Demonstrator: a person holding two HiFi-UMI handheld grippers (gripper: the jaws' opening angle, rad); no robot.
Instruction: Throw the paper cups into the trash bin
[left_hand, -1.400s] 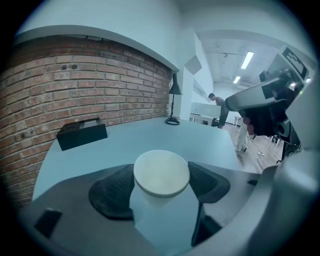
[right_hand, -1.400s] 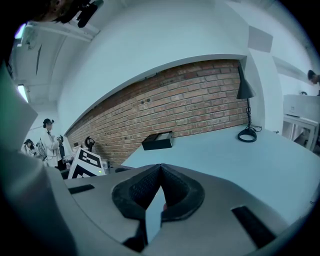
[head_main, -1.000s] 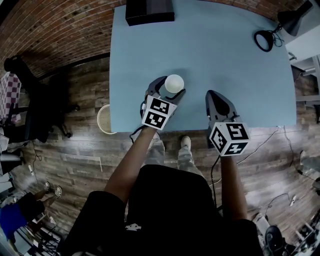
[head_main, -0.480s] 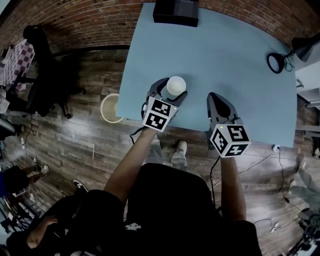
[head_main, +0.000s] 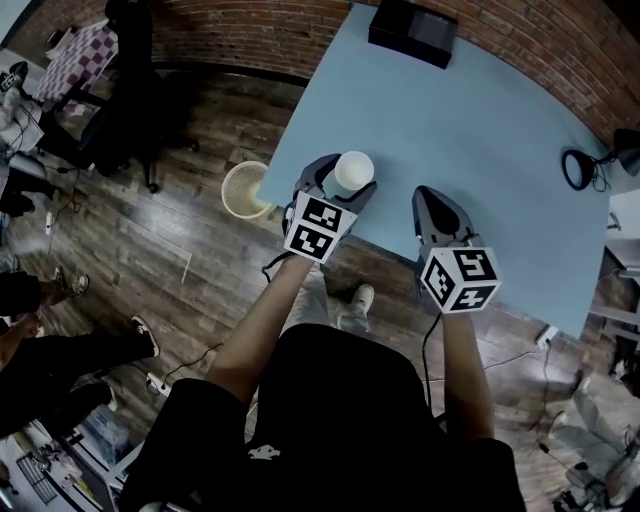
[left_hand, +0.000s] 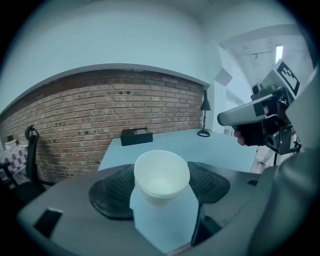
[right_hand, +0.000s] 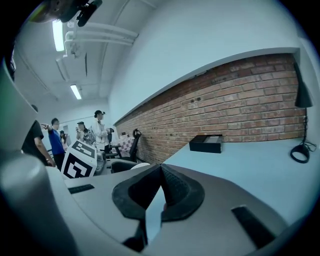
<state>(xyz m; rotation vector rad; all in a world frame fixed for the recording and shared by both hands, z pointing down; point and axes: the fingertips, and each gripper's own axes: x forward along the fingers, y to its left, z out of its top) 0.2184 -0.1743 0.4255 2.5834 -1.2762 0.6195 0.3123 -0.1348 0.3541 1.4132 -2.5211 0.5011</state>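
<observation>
Trash bin (head_main: 246, 190) stands on the floor, mouth up, and everything else lies to its right in the head view. Bench (head_main: 480, 130) edge runs just right of the bin. Next right of the bin, near it but not over it, the left hand-held gripper (head_main: 338, 180) is clamped on the paper cup (head_main: 353, 170). Its pads press the cup's two sides, with the jaws set wide around it. The cup is upright, open mouth up and long axis vertical, over the bench's near corner. The bin lies left of the cup and lower, at floor level, so the coming move looks like a carry leftward past the bench edge, then a drop or tip over the bin mouth. Left hand is clearly the nearer one. Farther right of the bin, well apart from it, the right hand-held gripper (head_main: 432, 200) has its jaws closed together on nothing, idle above the bench's near edge.
</observation>
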